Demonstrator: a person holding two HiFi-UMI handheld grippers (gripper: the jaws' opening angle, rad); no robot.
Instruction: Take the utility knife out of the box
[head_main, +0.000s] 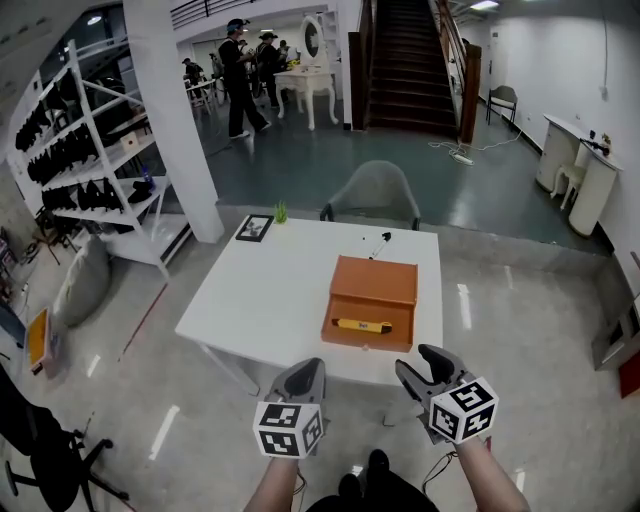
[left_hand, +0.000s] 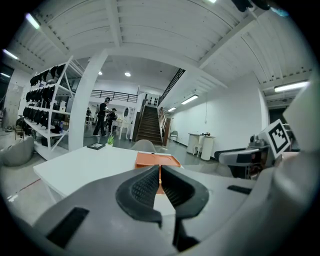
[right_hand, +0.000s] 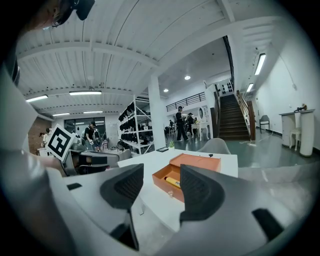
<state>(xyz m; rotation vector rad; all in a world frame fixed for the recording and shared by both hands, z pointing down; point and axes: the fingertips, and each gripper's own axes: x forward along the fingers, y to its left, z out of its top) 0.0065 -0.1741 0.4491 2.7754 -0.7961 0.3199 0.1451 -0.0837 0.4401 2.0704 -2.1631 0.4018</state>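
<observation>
An open orange box (head_main: 372, 292) lies on the near right part of the white table (head_main: 270, 290), lid folded back. A yellow utility knife (head_main: 362, 325) rests inside along its front wall. Both grippers hover off the table's near edge, short of the box. My left gripper (head_main: 306, 370) is shut with nothing in it; in the left gripper view its pads (left_hand: 145, 187) meet in front of the box (left_hand: 156, 160). My right gripper (head_main: 420, 362) is open and empty. Between its fingers, the right gripper view shows the box (right_hand: 192, 164) and the knife (right_hand: 172, 181).
A black pen (head_main: 378, 245) lies behind the box. A picture frame (head_main: 254, 228) and a small green plant (head_main: 281, 212) sit at the table's far left corner. A grey chair (head_main: 375, 194) stands behind the table, shelving (head_main: 90, 160) at the left.
</observation>
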